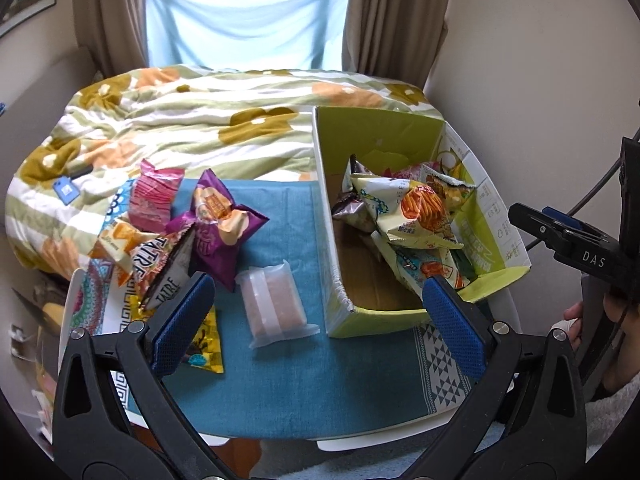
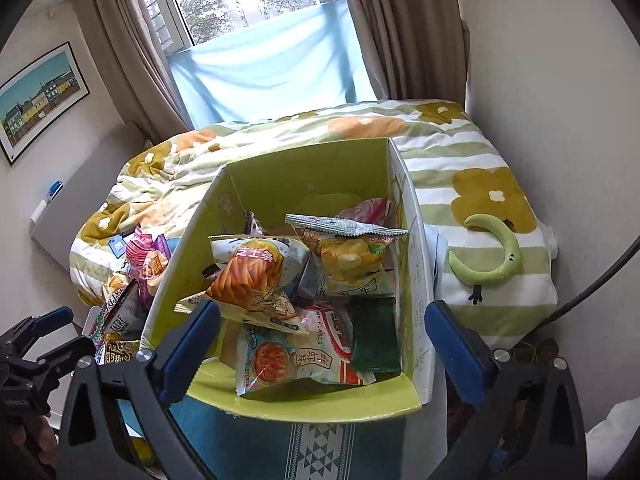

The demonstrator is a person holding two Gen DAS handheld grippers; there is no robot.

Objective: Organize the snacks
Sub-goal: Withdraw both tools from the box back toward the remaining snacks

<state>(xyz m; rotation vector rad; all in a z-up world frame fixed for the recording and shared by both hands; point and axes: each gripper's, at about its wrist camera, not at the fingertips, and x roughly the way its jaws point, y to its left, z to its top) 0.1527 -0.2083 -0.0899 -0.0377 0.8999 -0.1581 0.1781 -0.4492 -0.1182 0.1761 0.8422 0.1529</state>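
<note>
Left-wrist view: the left gripper [image 1: 316, 320] hangs over the teal cloth [image 1: 280, 380] that covers a small white table [image 1: 360, 442], its blue-padded jaws spread wide with nothing between them. A clear-wrapped pink snack pack [image 1: 276, 306] lies alone on the cloth near the table's middle. Toward the left edge sits a loose heap of bags, among them a purple chip bag [image 1: 218, 220], a pink packet [image 1: 154, 200] and a "TATRE" bag [image 1: 168, 276]. The green cardboard box [image 1: 332, 240] occupies the right half of the table, snacks piled inside, a cheese-stick bag [image 1: 420, 216] on top. The right gripper [image 1: 556, 232] appears at the right margin, seen side-on.

Right-wrist view: the right gripper [image 2: 322, 344] is poised above the box [image 2: 192, 240], jaws wide apart and holding nothing. This view looks down into the box, revealing what the other hides: a yellow chip bag [image 2: 348, 256], a shrimp-flakes bag [image 2: 308, 356] and a dark green packet [image 2: 376, 332] against the right wall. The cheese-stick bag [image 2: 248, 280] lies just beyond the left pad; whether it touches is unclear. Only here appear a green crescent-shaped plush [image 2: 492, 256] on the floral duvet [image 2: 460, 148] and a framed picture [image 2: 40, 96]. The left gripper [image 2: 40, 340] shows at the lower left.
</note>
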